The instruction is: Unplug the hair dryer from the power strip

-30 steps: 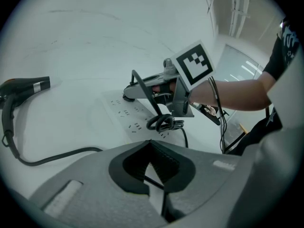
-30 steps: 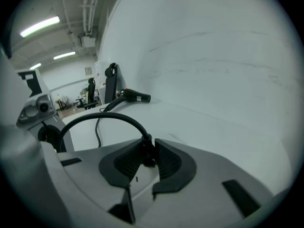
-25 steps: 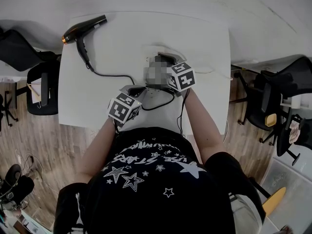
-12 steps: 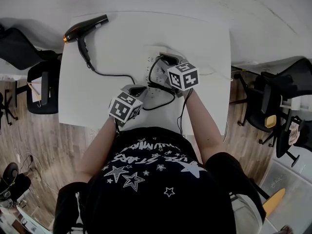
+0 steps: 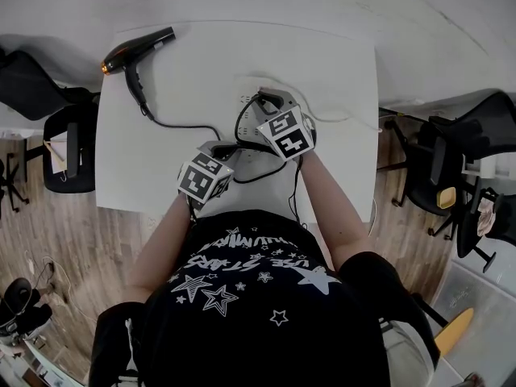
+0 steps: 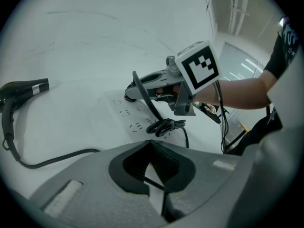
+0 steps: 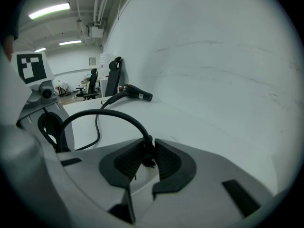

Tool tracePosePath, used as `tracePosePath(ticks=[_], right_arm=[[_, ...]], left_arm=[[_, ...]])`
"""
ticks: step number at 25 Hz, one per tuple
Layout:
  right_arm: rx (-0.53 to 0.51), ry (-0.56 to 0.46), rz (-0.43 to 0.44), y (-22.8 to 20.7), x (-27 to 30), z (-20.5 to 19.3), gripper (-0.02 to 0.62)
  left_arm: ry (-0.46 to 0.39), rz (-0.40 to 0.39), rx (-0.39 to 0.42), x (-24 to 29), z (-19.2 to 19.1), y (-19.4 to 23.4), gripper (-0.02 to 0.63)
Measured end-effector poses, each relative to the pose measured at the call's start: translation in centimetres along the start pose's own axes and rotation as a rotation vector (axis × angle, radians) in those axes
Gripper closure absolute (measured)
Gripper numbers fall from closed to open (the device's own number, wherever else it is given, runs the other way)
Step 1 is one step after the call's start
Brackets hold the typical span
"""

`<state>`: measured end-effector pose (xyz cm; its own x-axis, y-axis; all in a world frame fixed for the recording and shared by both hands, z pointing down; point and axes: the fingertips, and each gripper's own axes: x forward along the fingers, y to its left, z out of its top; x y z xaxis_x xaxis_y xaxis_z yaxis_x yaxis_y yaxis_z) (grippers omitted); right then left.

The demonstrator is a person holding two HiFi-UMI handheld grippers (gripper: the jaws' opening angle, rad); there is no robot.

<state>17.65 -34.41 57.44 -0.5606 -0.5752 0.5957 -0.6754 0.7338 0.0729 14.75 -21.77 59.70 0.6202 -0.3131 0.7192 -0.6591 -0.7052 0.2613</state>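
Our right tool [image 7: 149, 141], just closing, grips the black hair-dryer plug [image 7: 148, 151] at the white power strip [image 6: 124, 113]. Our left tool [image 6: 149, 142] is pinched narrow. The black shirt [image 5: 266, 313] has unreadable lettering.

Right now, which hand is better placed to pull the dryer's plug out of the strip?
Right. The right tool is closed on the plug at the far end of the power strip, with the cable arching up from its pads. The left tool sits at the strip's near end, away from the plug.
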Motion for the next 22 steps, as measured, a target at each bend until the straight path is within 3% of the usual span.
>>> tracePosePath(ticks=[4,6,11,17,22], right_arm=[[0.222,-0.046,0.064,-1.1,-0.2,-0.5,0.517],[0.26,-0.044,0.089,-1.3,-0.4,-0.7,0.515],[0.2,-0.028,0.076,-1.1,-0.5,-0.6,0.515],[0.037,0.022,0.017,-0.3,-0.2,-0.1,0.517],[0.028,0.012,-0.004,-0.3,-0.4,-0.1,0.517]], left_arm=[[-0.013,0.004,-0.019,0.0,0.1,0.0,0.6],[-0.01,0.011,-0.011,-0.1,0.0,0.0,0.6],[-0.012,0.008,-0.012,0.0,0.0,0.1,0.6],[-0.003,0.01,0.016,0.0,0.0,0.1,0.6],[-0.004,0.004,0.01,0.0,0.0,-0.1,0.6]])
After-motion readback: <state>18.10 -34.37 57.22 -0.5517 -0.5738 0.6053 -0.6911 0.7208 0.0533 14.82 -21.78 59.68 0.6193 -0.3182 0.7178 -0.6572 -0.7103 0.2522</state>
